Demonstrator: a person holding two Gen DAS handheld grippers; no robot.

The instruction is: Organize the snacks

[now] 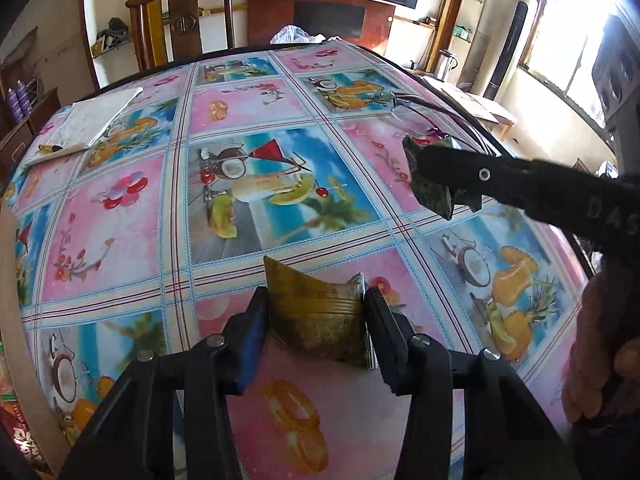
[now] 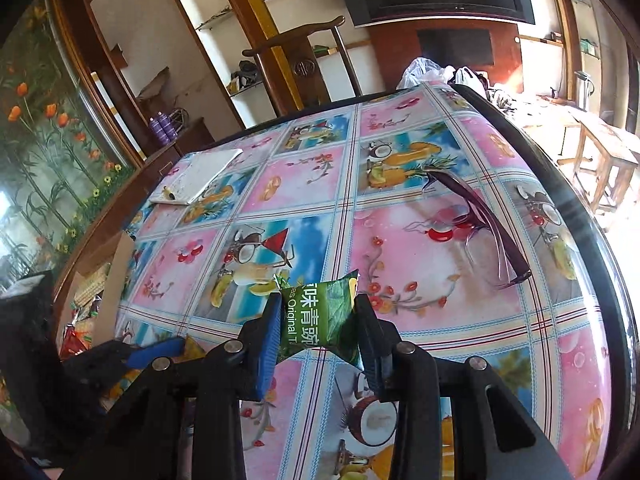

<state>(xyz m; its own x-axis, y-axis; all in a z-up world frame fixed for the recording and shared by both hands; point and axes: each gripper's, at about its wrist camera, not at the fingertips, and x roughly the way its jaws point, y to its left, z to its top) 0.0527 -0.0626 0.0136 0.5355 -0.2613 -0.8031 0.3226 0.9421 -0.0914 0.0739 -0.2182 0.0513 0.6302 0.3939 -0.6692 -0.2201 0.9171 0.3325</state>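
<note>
My left gripper [image 1: 316, 308] is shut on a yellow-brown snack packet [image 1: 316, 312], held just above the fruit-print tablecloth [image 1: 120, 240]. My right gripper [image 2: 316, 320] is shut on a green snack packet [image 2: 316, 316] with white lettering, lifted over the table. In the left wrist view the right gripper [image 1: 434, 176] reaches in from the right with the green packet [image 1: 434, 196] in its tip. In the right wrist view the left gripper's blue-padded finger [image 2: 156, 350] shows at the lower left with a bit of the yellow packet [image 2: 194, 348].
A pair of glasses [image 2: 480, 224] lies on the right side of the table, also in the left wrist view [image 1: 416, 116]. A white notebook with a pen [image 1: 92, 120] lies at the far left. A cardboard box with several snacks [image 2: 88, 300] stands off the table's left edge. A wooden chair [image 1: 184, 20] stands behind.
</note>
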